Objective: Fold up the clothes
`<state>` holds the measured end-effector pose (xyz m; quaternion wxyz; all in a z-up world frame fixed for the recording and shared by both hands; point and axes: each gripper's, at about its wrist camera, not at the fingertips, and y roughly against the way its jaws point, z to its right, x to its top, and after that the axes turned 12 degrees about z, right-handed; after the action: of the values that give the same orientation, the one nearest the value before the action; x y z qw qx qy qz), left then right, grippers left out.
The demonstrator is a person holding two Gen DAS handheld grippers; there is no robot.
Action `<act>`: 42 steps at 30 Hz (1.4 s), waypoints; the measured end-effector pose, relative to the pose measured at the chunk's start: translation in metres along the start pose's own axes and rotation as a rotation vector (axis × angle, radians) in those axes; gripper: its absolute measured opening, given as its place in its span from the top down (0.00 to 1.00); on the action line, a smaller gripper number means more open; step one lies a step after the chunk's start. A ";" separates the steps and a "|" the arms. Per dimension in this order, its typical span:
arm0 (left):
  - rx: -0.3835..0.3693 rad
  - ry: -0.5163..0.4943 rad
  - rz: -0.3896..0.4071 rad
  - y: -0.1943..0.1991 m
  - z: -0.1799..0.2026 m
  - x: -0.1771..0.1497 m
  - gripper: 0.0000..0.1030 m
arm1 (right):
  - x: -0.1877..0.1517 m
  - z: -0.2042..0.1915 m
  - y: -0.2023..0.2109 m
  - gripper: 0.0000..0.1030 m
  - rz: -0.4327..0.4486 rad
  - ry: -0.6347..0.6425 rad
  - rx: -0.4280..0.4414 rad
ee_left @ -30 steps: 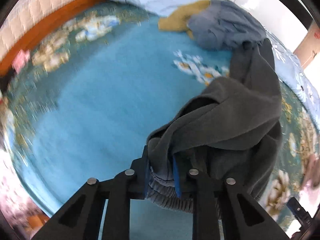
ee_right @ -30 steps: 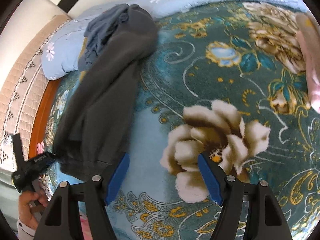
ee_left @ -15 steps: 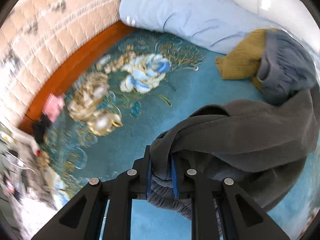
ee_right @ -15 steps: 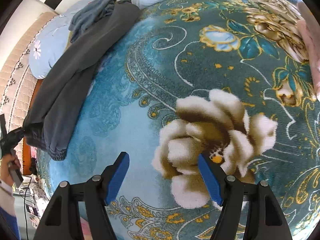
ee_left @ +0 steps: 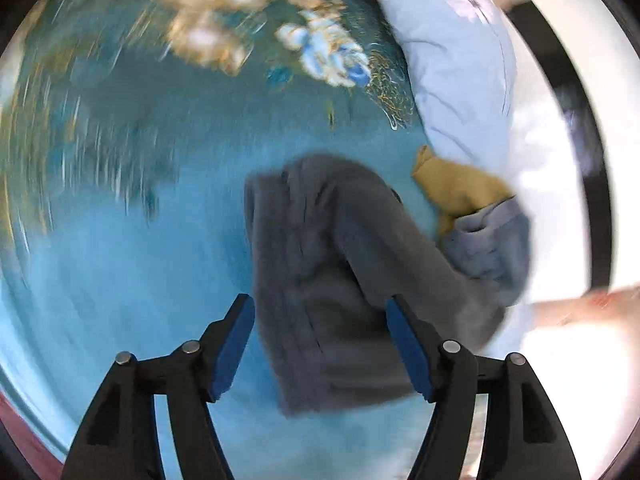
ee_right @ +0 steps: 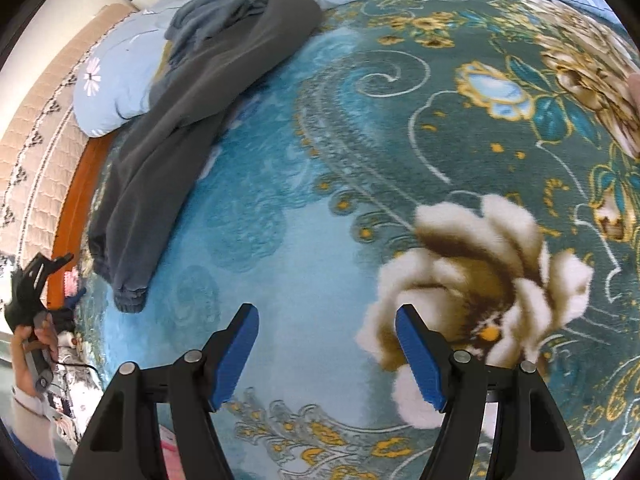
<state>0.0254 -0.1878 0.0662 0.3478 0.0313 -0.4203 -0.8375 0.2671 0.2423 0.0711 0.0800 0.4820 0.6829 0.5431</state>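
Dark grey trousers (ee_left: 320, 260) lie stretched out on the teal flowered blanket (ee_left: 120, 260). My left gripper (ee_left: 320, 308) hovers over their cuff end with its jaws opening; the cloth shows between the blue pads (ee_left: 236, 344), but they do not press on it. The left wrist view is blurred. In the right wrist view the trousers (ee_right: 168, 152) run from the pillow down to the bed's left edge, where the left gripper (ee_right: 72, 276) sits in a hand. My right gripper (ee_right: 326, 312) stands open above bare blanket (ee_right: 300, 240), holding nothing.
A blue-grey garment (ee_right: 224, 4) and a mustard one (ee_left: 456, 188) are heaped at the trousers' far end, against a pale blue pillow (ee_right: 116, 88). A quilted headboard (ee_right: 36, 128) and wooden bed rail (ee_right: 76, 192) line the left side. Pink cloth (ee_right: 634, 92) shows at the right edge.
My left gripper let go of the trousers' cuff and its jaws spread wide; the trousers now lie flat on the blanket. The left view swung round. The right gripper drifted slightly.
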 end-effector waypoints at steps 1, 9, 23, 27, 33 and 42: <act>-0.014 0.032 -0.039 -0.002 -0.005 -0.011 0.32 | -0.002 -0.002 0.001 0.28 0.003 0.003 0.005; -0.032 0.360 -0.169 -0.035 -0.034 -0.094 0.32 | -0.008 0.002 0.017 0.28 0.021 -0.007 0.009; -0.012 0.685 -0.062 -0.073 -0.016 -0.117 0.56 | -0.001 0.018 0.012 0.28 0.014 -0.052 -0.029; 0.001 0.572 -0.022 -0.064 0.004 -0.104 0.72 | 0.003 0.014 0.011 0.28 0.017 -0.048 -0.018; -0.006 0.351 0.128 -0.025 0.036 -0.073 0.76 | 0.011 0.007 0.010 0.28 0.026 -0.068 0.015; 0.069 0.423 0.209 0.010 -0.050 -0.054 0.77 | 0.048 -0.013 -0.017 0.28 0.039 -0.174 0.167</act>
<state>0.0885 -0.1929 0.0285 0.5118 0.1741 -0.3674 -0.7568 0.2243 0.2704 0.0825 0.0878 0.5455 0.7066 0.4421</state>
